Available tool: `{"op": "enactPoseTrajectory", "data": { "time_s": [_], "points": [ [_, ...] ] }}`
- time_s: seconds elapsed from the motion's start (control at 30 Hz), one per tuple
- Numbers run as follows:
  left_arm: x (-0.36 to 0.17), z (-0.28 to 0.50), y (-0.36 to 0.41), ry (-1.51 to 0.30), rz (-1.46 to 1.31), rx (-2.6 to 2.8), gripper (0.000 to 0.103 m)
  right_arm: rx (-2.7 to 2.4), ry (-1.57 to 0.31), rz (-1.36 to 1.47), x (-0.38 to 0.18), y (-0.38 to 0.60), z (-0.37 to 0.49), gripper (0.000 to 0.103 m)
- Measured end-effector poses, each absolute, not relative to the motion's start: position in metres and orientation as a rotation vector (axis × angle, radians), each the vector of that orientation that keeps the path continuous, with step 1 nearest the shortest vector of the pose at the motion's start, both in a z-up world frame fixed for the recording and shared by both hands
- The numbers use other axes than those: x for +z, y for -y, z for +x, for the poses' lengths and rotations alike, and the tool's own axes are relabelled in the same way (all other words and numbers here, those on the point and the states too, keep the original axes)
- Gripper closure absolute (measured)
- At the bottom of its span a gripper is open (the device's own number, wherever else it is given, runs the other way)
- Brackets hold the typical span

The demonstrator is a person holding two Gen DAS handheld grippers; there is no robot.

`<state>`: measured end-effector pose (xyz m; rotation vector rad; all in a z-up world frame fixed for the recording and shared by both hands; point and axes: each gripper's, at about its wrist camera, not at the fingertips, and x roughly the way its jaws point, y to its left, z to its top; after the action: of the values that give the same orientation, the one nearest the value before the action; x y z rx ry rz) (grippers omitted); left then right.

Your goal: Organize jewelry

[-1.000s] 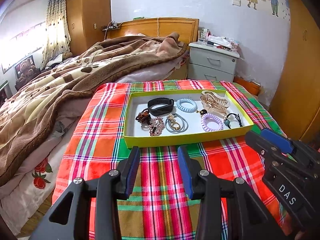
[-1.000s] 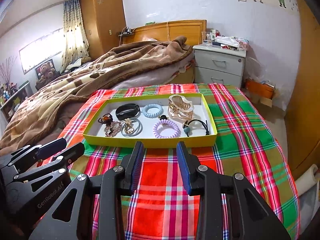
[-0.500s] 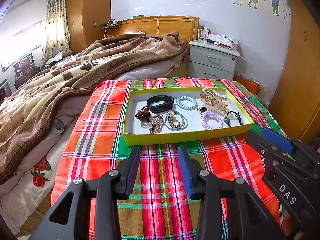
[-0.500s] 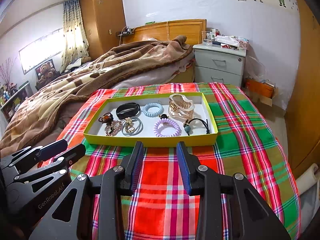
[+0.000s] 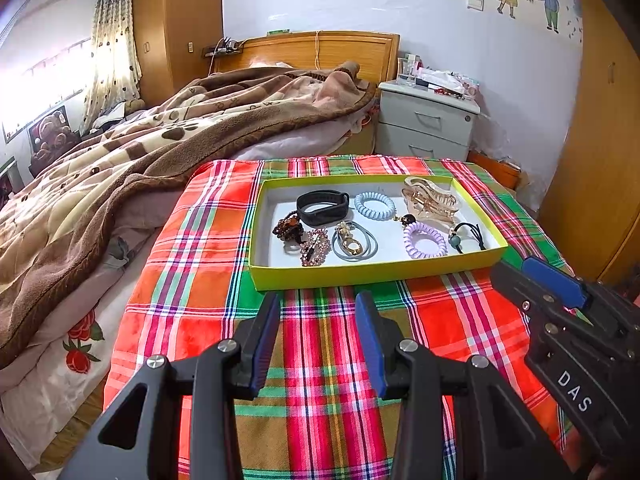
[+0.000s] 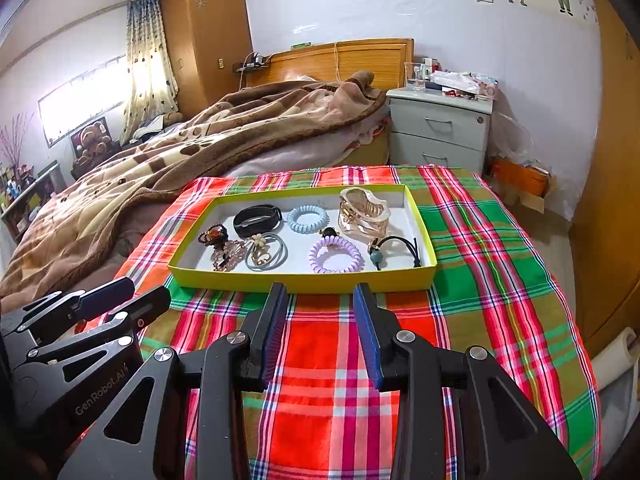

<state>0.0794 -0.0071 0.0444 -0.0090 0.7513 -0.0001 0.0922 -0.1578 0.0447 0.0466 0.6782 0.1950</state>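
A yellow-green tray [image 5: 372,274] [image 6: 300,280] lies on the plaid cloth. It holds a black band [image 5: 322,207], a blue coil tie [image 5: 375,205], an amber hair claw [image 5: 430,200], a purple coil tie [image 5: 425,240], a black elastic with a teal bead [image 5: 468,236], a grey elastic with a gold charm [image 5: 354,244], a pink rhinestone clip [image 5: 316,247] and a brown beaded piece [image 5: 289,226]. My left gripper [image 5: 317,304] hovers open just short of the tray's near rim, with nothing in it. My right gripper [image 6: 320,292] is open and bare too, beside it.
The plaid cloth [image 5: 328,360] covers the foot of a bed. A brown blanket [image 5: 140,152] is heaped to the left. A grey nightstand [image 5: 428,128] stands behind the tray. A wooden wardrobe [image 5: 600,160] lines the right side.
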Motion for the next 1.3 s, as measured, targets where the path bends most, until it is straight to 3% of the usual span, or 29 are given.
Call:
{"op": "enactPoseTrajectory", "data": {
  "time_s": [1.3],
  "points": [
    [0.0401, 0.0807, 0.0083, -0.766, -0.006, -0.009, 0.062, 0.187, -0.684, 0.054, 0.0414, 0.1616, 0.0928, 0.068]
  ]
}}
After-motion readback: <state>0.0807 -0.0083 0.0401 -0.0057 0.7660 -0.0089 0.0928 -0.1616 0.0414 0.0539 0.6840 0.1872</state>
